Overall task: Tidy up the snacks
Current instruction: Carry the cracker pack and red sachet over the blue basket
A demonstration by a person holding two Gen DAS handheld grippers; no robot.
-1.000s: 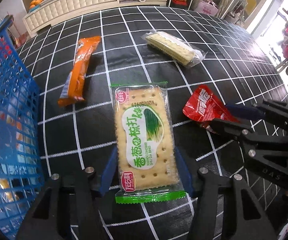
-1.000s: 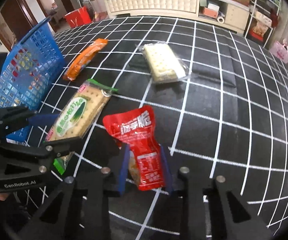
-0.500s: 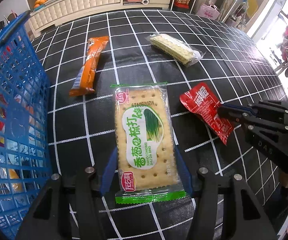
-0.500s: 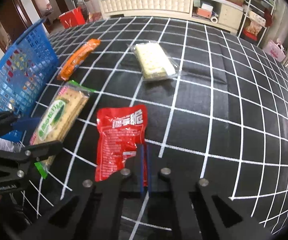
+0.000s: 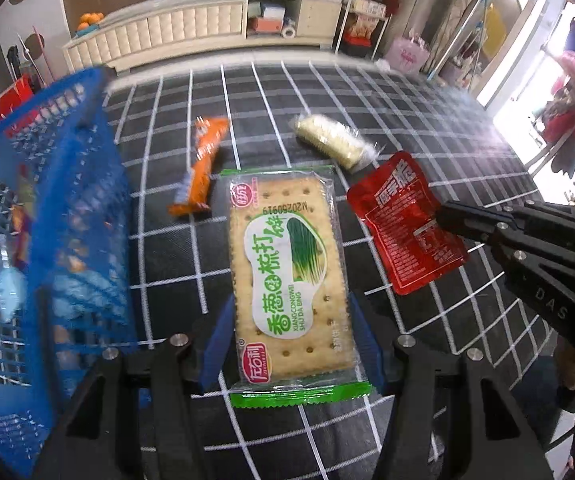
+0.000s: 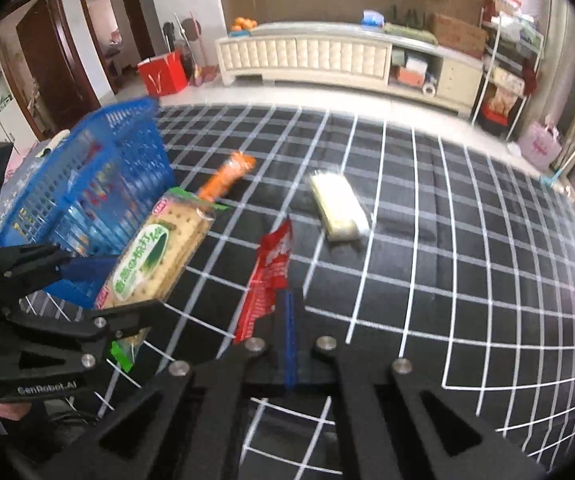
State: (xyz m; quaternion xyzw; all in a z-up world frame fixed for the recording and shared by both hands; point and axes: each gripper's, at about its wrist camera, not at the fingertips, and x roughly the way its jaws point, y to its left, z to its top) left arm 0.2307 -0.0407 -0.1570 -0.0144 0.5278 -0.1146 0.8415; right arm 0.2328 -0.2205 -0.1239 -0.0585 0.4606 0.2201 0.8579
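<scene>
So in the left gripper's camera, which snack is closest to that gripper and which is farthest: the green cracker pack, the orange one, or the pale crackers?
1. Green cracker pack: right between the left gripper's pads, held.
2. Orange snack pack: on the checked cloth, up and left.
3. Pale cracker pack: on the cloth, up and right, slightly farther back.

"XIANGCONGWEI SHU DA BING" (cracker packet (image 5: 291,276))
</scene>
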